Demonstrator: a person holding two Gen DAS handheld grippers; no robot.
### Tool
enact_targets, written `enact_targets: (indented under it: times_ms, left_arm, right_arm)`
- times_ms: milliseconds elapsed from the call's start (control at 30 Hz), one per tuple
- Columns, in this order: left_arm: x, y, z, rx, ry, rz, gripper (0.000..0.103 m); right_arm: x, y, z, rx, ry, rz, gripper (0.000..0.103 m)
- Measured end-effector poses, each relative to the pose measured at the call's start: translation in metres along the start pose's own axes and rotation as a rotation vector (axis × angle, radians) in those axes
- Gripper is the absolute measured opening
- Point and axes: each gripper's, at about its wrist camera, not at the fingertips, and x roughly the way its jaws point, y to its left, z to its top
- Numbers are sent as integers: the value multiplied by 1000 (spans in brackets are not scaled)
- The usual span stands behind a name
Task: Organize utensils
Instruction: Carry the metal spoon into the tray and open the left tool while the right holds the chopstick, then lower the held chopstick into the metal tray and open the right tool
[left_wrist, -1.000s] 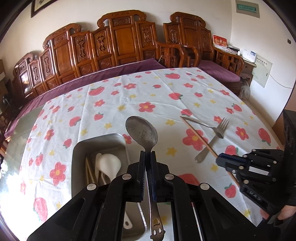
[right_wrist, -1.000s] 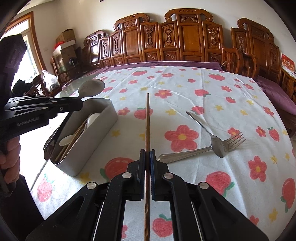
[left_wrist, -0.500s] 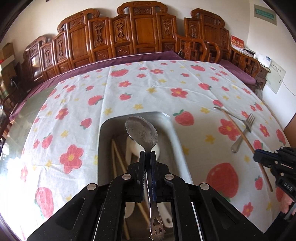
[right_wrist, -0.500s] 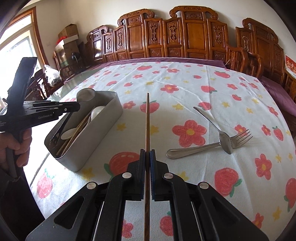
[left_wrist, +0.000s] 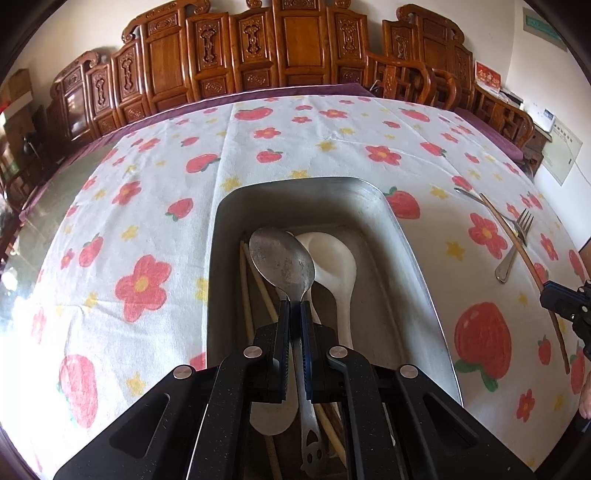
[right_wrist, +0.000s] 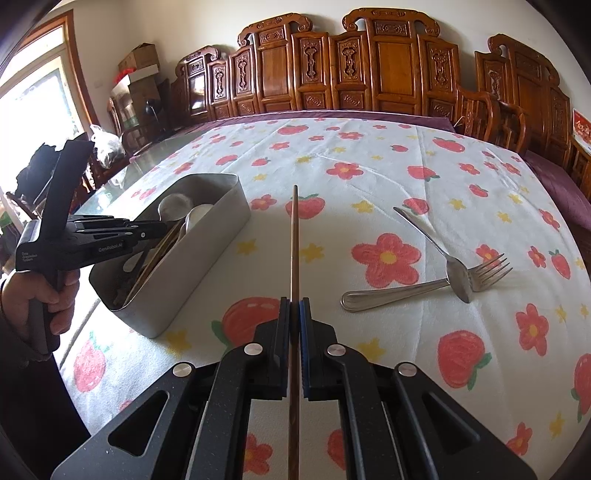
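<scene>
On the left, over the metal utensil box (right_wrist: 207, 254): left gripper (left_wrist: 294, 308) clamped on the neck of a metal spoon (left_wrist: 282, 262), bowl hanging above a white ceramic spoon (left_wrist: 334, 258) and pale chopsticks (left_wrist: 246, 295) lying inside (box open-topped, on the flowered tablecloth (right_wrist: 369, 162)). At centre, near edge: right gripper (right_wrist: 294, 304) pinched narrow on a brown chopstick (right_wrist: 294, 236), tip pointing away toward the far side, above the cloth. Further right, flat on the cloth: a fork (right_wrist: 424, 286) with a small metal spoon (right_wrist: 448, 258) crossing its neck, touching it.
</scene>
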Motion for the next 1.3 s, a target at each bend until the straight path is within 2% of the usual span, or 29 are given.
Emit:
enact_targets:
  times_ms: [267, 400, 500, 833, 1300]
  left_arm:
    - [-2, -3, -1, 10, -2, 4, 7]
    - [-10, 0, -1, 8, -23, 5, 15]
    - [-20, 4, 0, -4, -40, -2, 17]
    - [-48, 26, 6, -36, -116, -6, 34]
    - [-63, 64, 7, -82, -155, 7, 37]
  right_arm:
    - [0, 4, -2, -3, 4, -5, 6]
    - [-3, 8, -2, -6, -1, -4, 6]
    - [-8, 15, -2, -12, -8, 2, 6]
    - [-13, 55, 10, -53, -19, 49, 6]
    - [24, 107, 45, -1, 2, 123, 6]
